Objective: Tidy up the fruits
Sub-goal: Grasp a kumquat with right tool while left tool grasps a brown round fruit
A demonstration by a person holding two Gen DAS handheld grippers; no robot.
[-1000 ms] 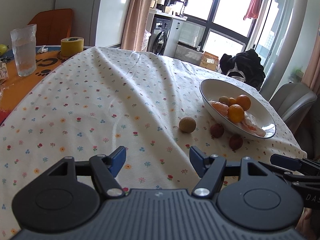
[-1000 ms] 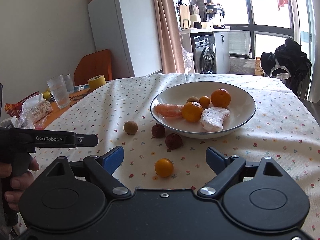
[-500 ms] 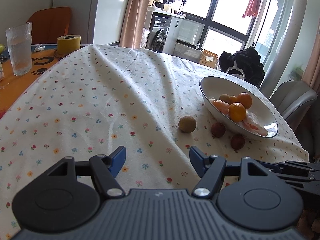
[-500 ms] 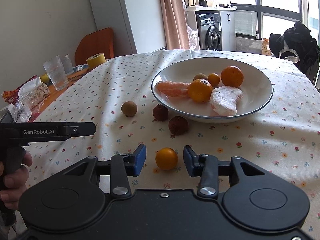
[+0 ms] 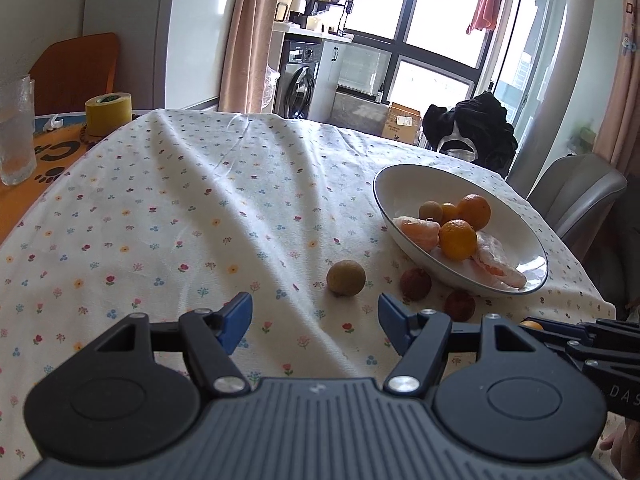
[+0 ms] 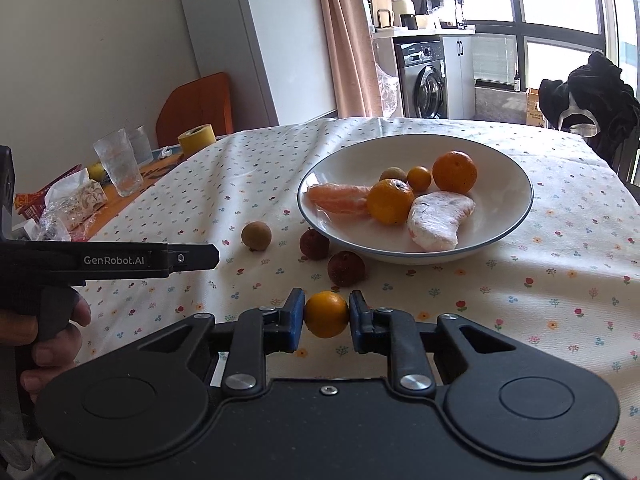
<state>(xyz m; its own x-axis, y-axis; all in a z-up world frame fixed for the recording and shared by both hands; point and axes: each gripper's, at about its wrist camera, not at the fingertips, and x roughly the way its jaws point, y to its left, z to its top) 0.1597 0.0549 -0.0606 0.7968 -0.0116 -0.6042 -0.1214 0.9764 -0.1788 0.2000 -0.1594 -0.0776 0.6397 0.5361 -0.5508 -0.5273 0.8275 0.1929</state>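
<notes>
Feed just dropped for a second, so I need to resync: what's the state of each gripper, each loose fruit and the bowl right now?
Right gripper: shut on the small orange citrus fruit.
Left gripper: open, nothing between its fingers.
Round tan-brown fruit: loose on the floral tablecloth.
Two dark red bumpy fruits: on the cloth beside the bowl.
White shallow bowl: upright, holding fruit.

**Cloth, glaze and matt plastic**

A soft, creased floral cloth [image 6: 520,280] covers the bench. The white bowl [image 6: 516,184] looks glossy, like glazed ceramic. The claw [image 6: 326,316] is matt black plastic with blue pads [image 6: 296,316]. The far-left tumbler [image 6: 118,162] is textured glass.
</notes>
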